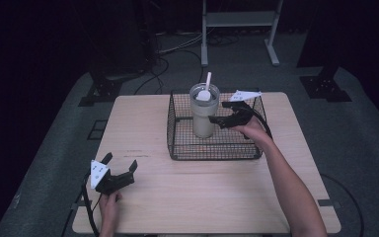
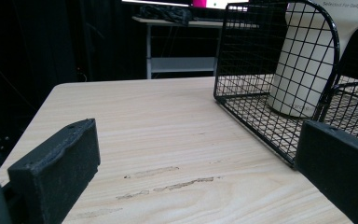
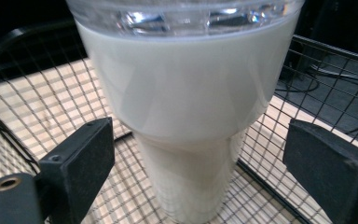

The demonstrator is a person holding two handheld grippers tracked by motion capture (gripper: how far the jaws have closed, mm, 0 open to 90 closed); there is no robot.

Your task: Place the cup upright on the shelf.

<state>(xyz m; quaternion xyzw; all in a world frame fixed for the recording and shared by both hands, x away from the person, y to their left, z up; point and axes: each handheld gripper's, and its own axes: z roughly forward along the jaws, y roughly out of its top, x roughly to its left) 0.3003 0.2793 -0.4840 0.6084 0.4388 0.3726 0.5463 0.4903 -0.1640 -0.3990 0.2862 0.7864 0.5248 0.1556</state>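
Observation:
A cream tumbler (image 1: 203, 117) with a clear lid and a white straw (image 1: 208, 80) stands upright inside a black wire basket (image 1: 177, 148) at the back middle of the table. My right gripper (image 1: 217, 113) is open inside the basket, its jaws just right of the tumbler and apart from it. Seen from the right gripper view, the tumbler (image 3: 186, 116) stands between and just beyond the two spread pads (image 3: 81, 158). My left gripper (image 1: 120, 163) rests open near the front left of the table with nothing in it. From the left gripper view the basket (image 2: 279, 135) and tumbler (image 2: 307, 65) stand ahead to the right.
The light wooden table (image 1: 207, 197) has bare room in front of and left of the basket. Its front and left edges lie close to my left gripper. Beyond the table are cables on a grey floor (image 1: 177, 69) and a metal stand (image 1: 239, 19).

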